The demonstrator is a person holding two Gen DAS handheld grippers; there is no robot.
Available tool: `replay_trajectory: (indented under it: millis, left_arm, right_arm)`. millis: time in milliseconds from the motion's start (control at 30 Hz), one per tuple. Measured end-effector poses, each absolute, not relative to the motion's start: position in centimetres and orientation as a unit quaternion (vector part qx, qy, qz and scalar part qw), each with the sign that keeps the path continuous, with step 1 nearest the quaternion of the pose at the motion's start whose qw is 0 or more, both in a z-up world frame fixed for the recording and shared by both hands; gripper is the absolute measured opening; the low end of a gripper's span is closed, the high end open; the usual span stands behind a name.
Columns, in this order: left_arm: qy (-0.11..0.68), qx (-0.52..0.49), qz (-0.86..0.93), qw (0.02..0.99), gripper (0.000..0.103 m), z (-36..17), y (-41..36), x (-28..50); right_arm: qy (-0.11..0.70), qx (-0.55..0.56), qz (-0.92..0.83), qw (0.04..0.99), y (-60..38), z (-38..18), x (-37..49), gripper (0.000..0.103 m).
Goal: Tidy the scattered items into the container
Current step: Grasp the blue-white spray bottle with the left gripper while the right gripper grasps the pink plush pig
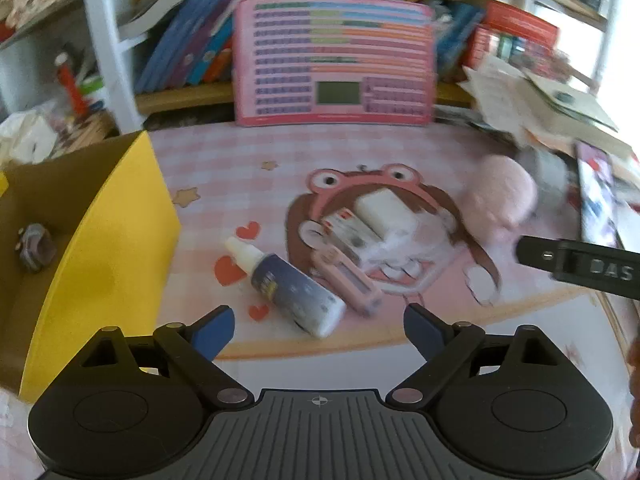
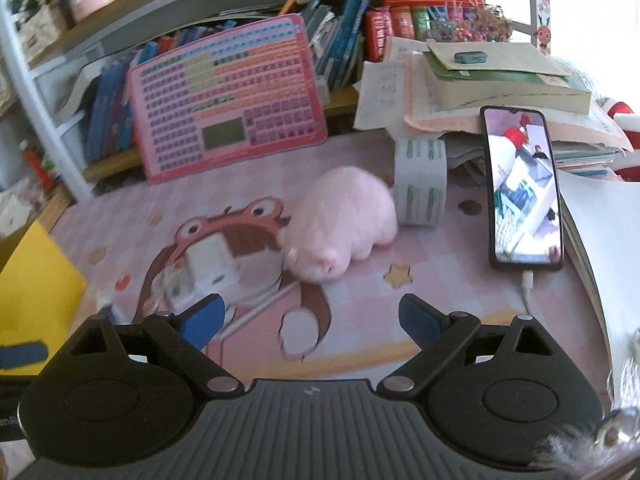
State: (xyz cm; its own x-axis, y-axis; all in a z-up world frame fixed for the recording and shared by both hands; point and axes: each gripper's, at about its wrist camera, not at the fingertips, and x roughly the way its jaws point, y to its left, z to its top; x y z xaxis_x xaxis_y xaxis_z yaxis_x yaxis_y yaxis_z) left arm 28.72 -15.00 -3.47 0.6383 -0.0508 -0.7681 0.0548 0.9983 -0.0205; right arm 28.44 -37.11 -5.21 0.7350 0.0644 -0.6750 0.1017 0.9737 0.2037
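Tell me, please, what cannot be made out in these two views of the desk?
- Yellow box: cut off by the left edge in the left wrist view; most of its inside is unseen.
- Small grey item inside it: too blurred to identify.
- Bottle: label blurred.
- White charger: in the right wrist view, the clutter beside it is partly hidden by the right tool.

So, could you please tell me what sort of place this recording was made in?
Most likely a child's study desk at home: a cartoon desk mat, shelves crammed with books behind it, and a pink plush toy beside a stack of papers.
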Motion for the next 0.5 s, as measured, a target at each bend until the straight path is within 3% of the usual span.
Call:
replay_trajectory:
  millis: [233,500]
  left_arm:
    - [0.451,-0.061,0.015,0.890,0.065,-5.2,-13.4,32.7]
    - [0.477,-0.095,0.038,0.873,0.046,-6.6,-12.5,34.6]
  right_arm:
    - [0.365,0.145,-0.035,0.919,-38.6,-5.5,32.5,0.093]
    - [0.378,0.172,-0.062,0.908,-38.9,-6.0,36.7,0.092]
